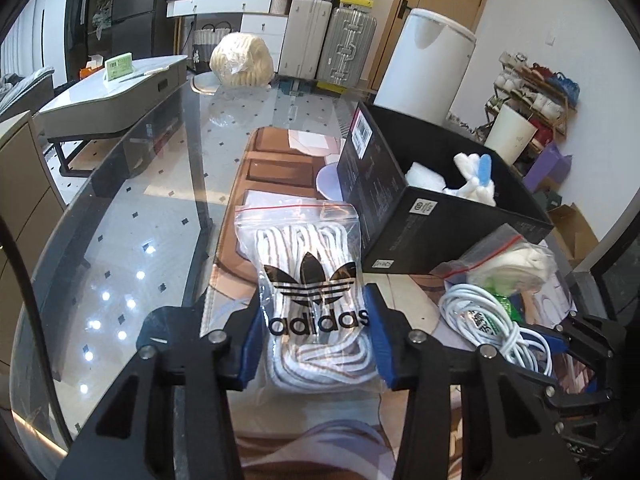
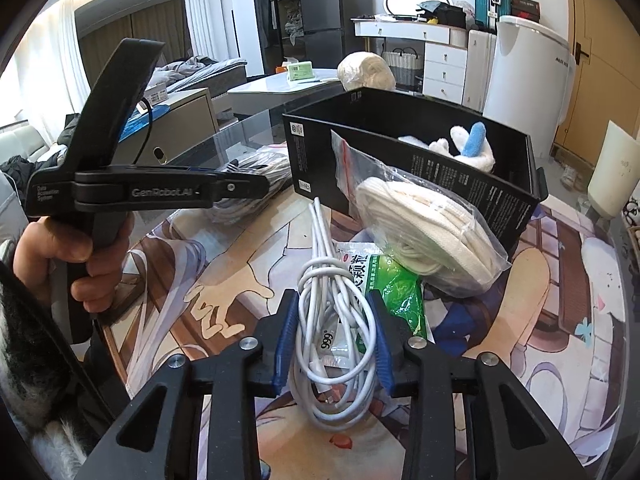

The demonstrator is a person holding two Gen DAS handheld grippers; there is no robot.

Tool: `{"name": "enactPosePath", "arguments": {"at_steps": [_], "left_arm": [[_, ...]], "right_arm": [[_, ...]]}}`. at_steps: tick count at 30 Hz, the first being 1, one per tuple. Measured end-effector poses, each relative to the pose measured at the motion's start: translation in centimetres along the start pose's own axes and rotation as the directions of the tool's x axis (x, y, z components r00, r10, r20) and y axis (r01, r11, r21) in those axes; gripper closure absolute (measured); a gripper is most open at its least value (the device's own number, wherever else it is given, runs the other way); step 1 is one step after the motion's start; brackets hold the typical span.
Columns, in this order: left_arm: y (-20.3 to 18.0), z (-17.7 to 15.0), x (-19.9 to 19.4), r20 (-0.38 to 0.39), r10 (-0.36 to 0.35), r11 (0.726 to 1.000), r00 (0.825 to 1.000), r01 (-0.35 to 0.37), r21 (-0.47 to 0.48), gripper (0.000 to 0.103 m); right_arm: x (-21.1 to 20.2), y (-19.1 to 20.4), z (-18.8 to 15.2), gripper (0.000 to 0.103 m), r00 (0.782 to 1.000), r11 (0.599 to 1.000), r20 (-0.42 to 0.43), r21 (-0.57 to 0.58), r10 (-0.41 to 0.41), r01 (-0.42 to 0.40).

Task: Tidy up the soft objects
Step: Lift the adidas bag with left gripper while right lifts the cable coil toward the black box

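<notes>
The left tool has its blue pads pressed on both sides of a clear zip bag of white striped laces printed with a black trefoil logo, lying on the printed mat on the glass counter. Bare glass spreads out to that bag's left, as far as the counter's curved edge. The right tool is closed on a coiled white cable. An open black cardboard box stands just behind, with a bagged cream rope bundle leaning on its near wall.

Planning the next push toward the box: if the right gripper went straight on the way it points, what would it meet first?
The right gripper, shut on the white cable, would probably meet the green packet first, then the bagged cream rope leaning on the black box; depth is unclear.
</notes>
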State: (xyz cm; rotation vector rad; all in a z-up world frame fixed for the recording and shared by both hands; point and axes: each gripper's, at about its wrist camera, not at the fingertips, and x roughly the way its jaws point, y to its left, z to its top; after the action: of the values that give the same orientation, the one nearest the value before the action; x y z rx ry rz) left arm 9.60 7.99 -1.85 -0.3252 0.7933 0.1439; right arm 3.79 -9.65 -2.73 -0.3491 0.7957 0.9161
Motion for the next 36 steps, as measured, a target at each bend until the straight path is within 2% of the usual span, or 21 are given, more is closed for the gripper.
{"name": "enactPosePath", "arguments": {"at_steps": [5, 16, 25, 36], "left_arm": [[-0.1, -0.2, -1.7, 0.041, -0.015, 1.0, 0.999, 0.014, 0.013, 0.059], [-0.5, -0.1, -4.6, 0.123, -0.05, 0.998, 0.991, 0.044, 0.053, 0.058], [-1.3, 0.7, -6.0, 0.164, -0.082, 0.994, 0.983, 0.069, 0.087, 0.058], [-2.6, 2.5, -6.5, 0.196, -0.133, 0.986, 0.971, 0.109, 0.128, 0.058]], "right_arm": [[-0.9, 0.4, 0.0, 0.07, 0.999, 1.0, 0.035, -0.024, -0.013, 0.014], [-2.8, 0.9, 0.5, 0.07, 0.993, 0.999, 0.113, -0.019, 0.039, -0.037], [-5.6, -0.7, 0.8, 0.07, 0.968, 0.99, 0.221, 0.049, 0.119, -0.133], [-8.3, -4.5, 1.7, 0.07, 0.942, 0.977, 0.326, 0.161, 0.081, -0.139]]}}
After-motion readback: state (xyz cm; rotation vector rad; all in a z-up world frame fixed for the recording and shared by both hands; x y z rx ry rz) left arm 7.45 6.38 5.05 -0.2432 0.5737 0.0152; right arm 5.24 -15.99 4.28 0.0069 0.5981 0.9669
